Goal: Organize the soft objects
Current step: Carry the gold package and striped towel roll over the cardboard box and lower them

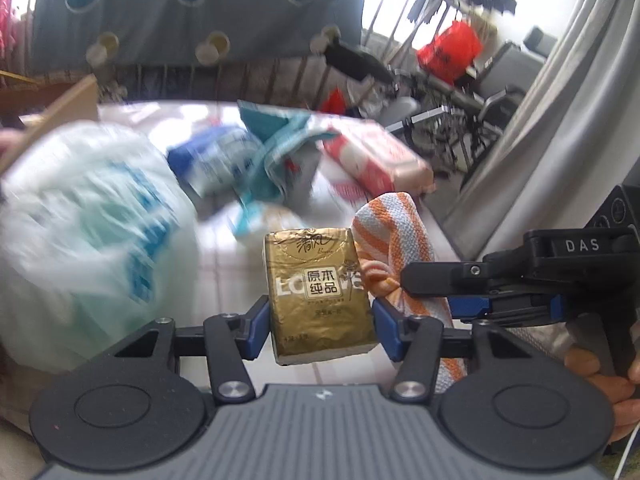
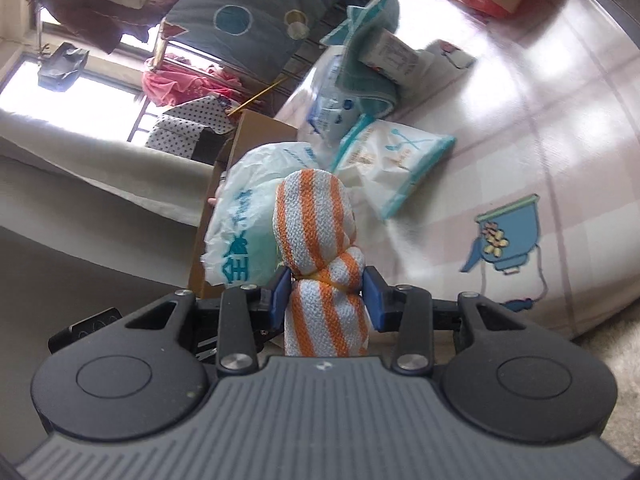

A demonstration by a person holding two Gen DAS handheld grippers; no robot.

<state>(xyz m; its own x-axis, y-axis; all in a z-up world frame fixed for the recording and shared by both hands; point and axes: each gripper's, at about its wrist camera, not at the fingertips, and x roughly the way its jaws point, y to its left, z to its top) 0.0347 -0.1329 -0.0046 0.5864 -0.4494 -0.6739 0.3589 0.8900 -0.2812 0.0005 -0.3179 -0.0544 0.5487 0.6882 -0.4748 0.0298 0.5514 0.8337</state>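
Pink checked bed sheet (image 2: 540,92) takes up most of the room here, with a messy pile at the far end: a teal towel (image 2: 372,80), a red tissue pack (image 1: 374,156) and a big white plastic bag (image 1: 80,216) on the left. Left gripper (image 1: 320,322) is tilted down over the bed, jaws clamped on a gold tissue pack (image 1: 320,292). Right gripper (image 2: 326,300) sits just beside it, jaws squeezing a rolled orange striped cloth (image 2: 316,216).

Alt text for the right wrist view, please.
The right gripper is shut on a rolled orange-and-white striped cloth, held above a pink checked bed. Behind it lie a white plastic bag and a teal-edged packet.
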